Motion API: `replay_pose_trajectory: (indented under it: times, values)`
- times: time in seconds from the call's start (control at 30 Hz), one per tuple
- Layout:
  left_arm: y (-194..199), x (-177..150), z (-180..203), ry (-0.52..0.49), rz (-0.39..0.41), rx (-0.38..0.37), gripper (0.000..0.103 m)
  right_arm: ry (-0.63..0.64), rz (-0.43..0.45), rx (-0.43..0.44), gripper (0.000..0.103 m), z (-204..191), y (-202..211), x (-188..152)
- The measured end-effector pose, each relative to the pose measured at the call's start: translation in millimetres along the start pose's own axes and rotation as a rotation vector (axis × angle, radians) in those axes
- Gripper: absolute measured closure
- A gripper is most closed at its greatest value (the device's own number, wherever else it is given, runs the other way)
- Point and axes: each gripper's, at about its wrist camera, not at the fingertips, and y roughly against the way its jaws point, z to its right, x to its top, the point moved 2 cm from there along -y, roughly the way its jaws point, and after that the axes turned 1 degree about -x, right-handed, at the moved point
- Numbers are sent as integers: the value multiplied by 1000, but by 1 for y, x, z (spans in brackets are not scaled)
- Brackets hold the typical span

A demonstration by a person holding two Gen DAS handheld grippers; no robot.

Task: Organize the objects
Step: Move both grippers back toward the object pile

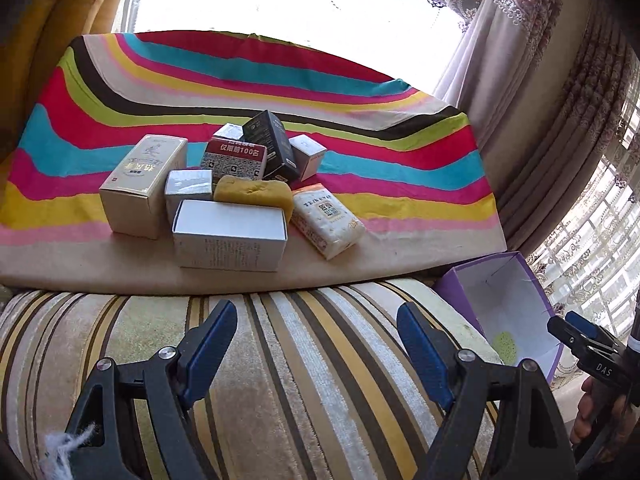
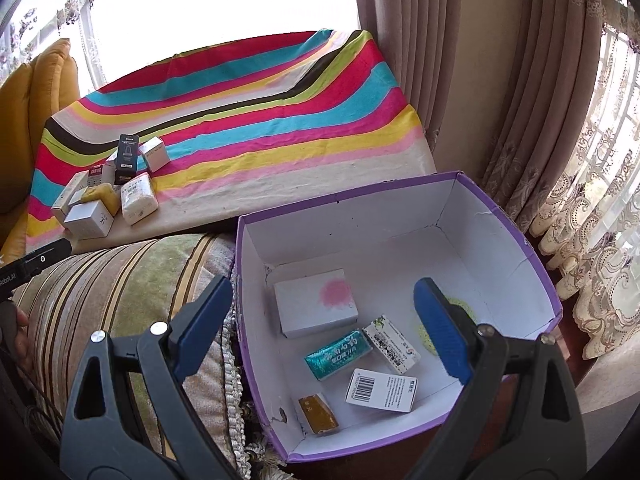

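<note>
Pile to be sorted: a cluster of small packages is lying on the striped cloth, still waiting to be moved. A yellow sponge is resting on top of a white carton, with a tall beige box just beside it on one side, a white tissue pack on the other and a black box standing behind.

Destination: a purple bin is sitting beside the striped cushion, below the cloth's edge. Five items are already lying inside, among them a white box with a pink mark, a teal packet and a barcoded box.

Left gripper: its jaws are being held apart over the cushion, with nothing between them, short of the pile.

Right gripper: its jaws are also being held apart and empty, hovering above the bin.

Progress: judged as partly done, since most pieces are still lying on the cloth.

Risk, sponge: it is likely to be tipped off if the carton beneath is pulled first.

Risk, black box: it is standing tall and close to its neighbours, so it could be toppled by a careless reach.

Risk, cloth: it could be snagged by a low finger and the pile dragged.
</note>
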Motion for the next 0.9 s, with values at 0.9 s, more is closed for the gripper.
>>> replay_pose_trajectory:
  times: [0.9]
  values:
    - [-58,38,-42,40,-119,181,2,263,-79,151,9,-133,-57,32]
